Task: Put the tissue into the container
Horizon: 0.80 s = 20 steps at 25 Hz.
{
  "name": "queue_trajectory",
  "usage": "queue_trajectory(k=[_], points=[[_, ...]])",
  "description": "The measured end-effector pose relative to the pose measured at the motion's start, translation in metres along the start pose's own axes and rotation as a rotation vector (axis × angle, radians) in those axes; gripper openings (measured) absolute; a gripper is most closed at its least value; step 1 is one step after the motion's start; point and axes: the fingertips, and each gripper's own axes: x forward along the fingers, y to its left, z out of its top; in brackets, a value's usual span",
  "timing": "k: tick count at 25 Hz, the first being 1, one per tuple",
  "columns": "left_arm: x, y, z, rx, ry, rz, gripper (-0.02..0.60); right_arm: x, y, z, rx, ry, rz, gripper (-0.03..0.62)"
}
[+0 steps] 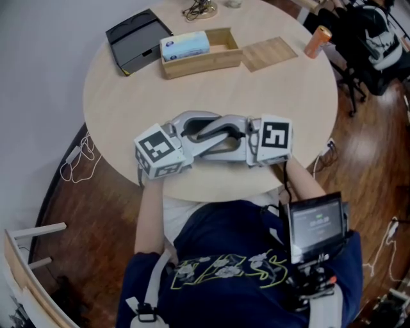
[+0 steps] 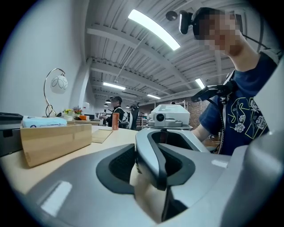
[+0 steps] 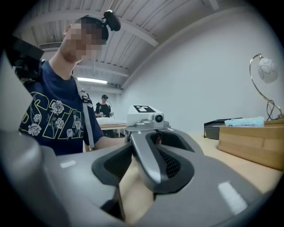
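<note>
Round table [image 1: 128,96] | left gripper [image 2: 162,155], right gripper [image 3: 153,155]: jaws part-open, interlaced; I see gaps only in gripper views | head view: tissue [image 1: 184,45] inside container [image 1: 214,63], well beyond both.

A: "What's cut off?"
B: "The cable coil [image 1: 200,9], at the head view's top edge. The tissue pack [image 2: 43,121] shows only its top over the wooden box [image 2: 55,142] wall."
A: "Its print?"
B: "Too small to read."
</note>
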Motion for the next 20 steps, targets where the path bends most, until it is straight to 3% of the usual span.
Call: queue_trajectory(k=[2, 4, 5, 7, 9, 11, 12, 13, 15, 16, 17, 18, 20], points=[[-0.001, 0.002, -0.001, -0.006, -0.011, 0.012, 0.144, 0.001, 0.003, -0.001, -0.004, 0.001, 0.017, 0.196], [-0.003, 0.006, 0.000, -0.007, -0.019, 0.034, 0.176, 0.000, 0.005, 0.000, -0.007, -0.003, 0.030, 0.435], [-0.005, 0.009, 0.000, -0.007, -0.020, 0.046, 0.197, -0.001, 0.004, 0.002, -0.009, -0.015, 0.027, 0.481], [-0.010, 0.012, -0.001, -0.010, -0.018, 0.063, 0.230, -0.007, 0.002, 0.008, -0.016, -0.058, 0.007, 0.546], [-0.018, 0.016, -0.003, -0.017, -0.018, 0.085, 0.226, -0.015, 0.001, 0.013, -0.020, -0.096, -0.013, 0.555], [-0.029, 0.020, -0.004, -0.024, -0.022, 0.108, 0.124, -0.022, 0.002, 0.015, -0.019, -0.111, -0.020, 0.546], [-0.034, 0.020, -0.005, -0.023, -0.023, 0.102, 0.045, -0.024, 0.001, 0.014, -0.016, -0.107, -0.033, 0.544], [-0.038, 0.017, -0.005, -0.019, -0.023, 0.080, 0.005, -0.026, -0.005, 0.011, -0.010, -0.093, -0.063, 0.551], [-0.043, 0.011, -0.006, -0.011, -0.014, 0.030, 0.005, -0.035, -0.025, 0.002, -0.003, -0.042, -0.167, 0.518], [-0.043, 0.009, -0.008, -0.013, 0.000, 0.018, 0.005, -0.042, -0.037, -0.001, 0.001, -0.024, -0.236, 0.383], [-0.042, 0.009, -0.011, -0.019, 0.023, 0.015, 0.005, -0.051, -0.050, -0.003, 0.013, -0.019, -0.311, 0.150], [-0.040, 0.010, -0.015, -0.028, 0.052, 0.017, 0.005, -0.060, -0.060, -0.004, 0.033, -0.025, -0.376, 0.000], [-0.035, 0.012, -0.020, -0.047, 0.099, 0.026, 0.003, -0.070, -0.072, -0.006, 0.077, -0.039, -0.424, 0.000]])
